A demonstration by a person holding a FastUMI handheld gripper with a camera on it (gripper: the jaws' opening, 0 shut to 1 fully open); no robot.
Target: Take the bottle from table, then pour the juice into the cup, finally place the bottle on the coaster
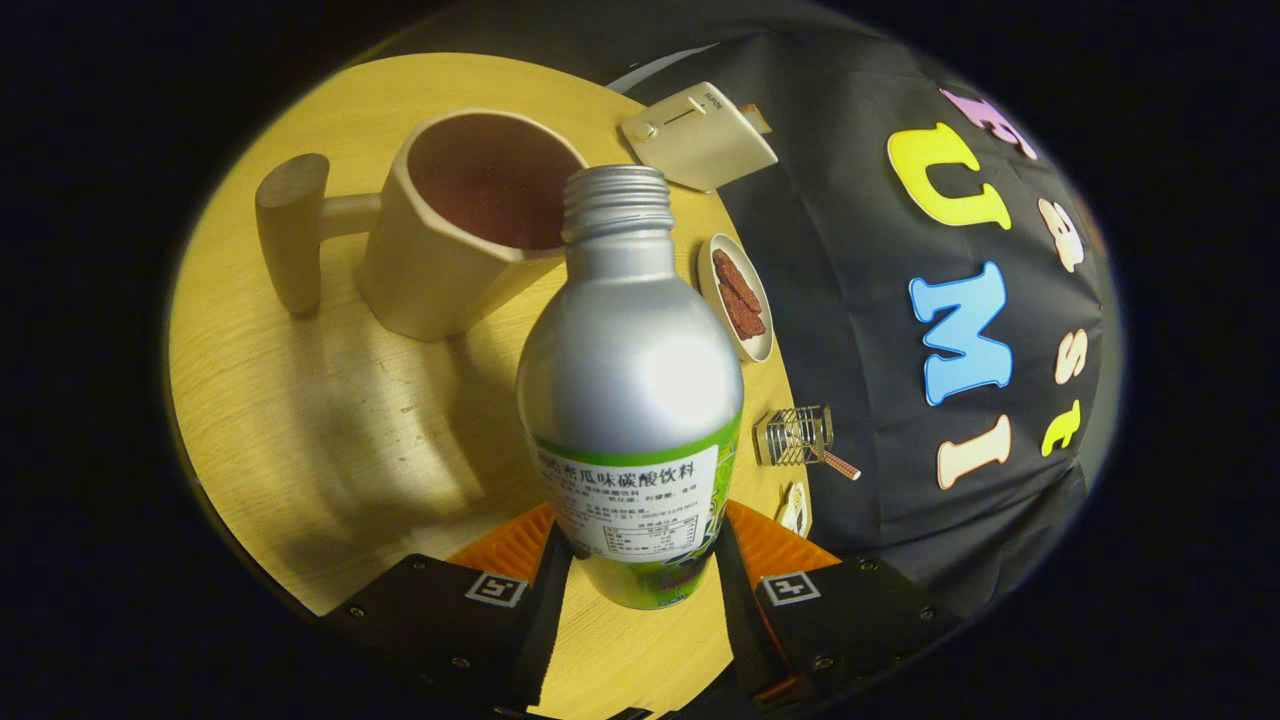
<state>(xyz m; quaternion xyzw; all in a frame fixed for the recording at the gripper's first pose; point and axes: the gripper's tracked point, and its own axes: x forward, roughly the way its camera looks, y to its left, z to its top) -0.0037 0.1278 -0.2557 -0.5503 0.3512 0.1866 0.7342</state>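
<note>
A silver bottle [630,370] with a green and white label and an uncapped threaded neck sits between the fingers of my gripper [640,565], which is shut on its lower body. The view is rolled, and the bottle's mouth points toward the cream cup [455,255] just beyond it. The cup has a dark inside and a thick wooden handle [292,225], and it stands on the wooden table [330,420]. The bottle's neck overlaps the cup's near rim.
Beyond the bottle, along the table's edge by the black cloth wall, lie a small oval dish of brown strips [738,297], a cream box with a slider [698,135], a small wire rack [795,436] and a small white item [795,508].
</note>
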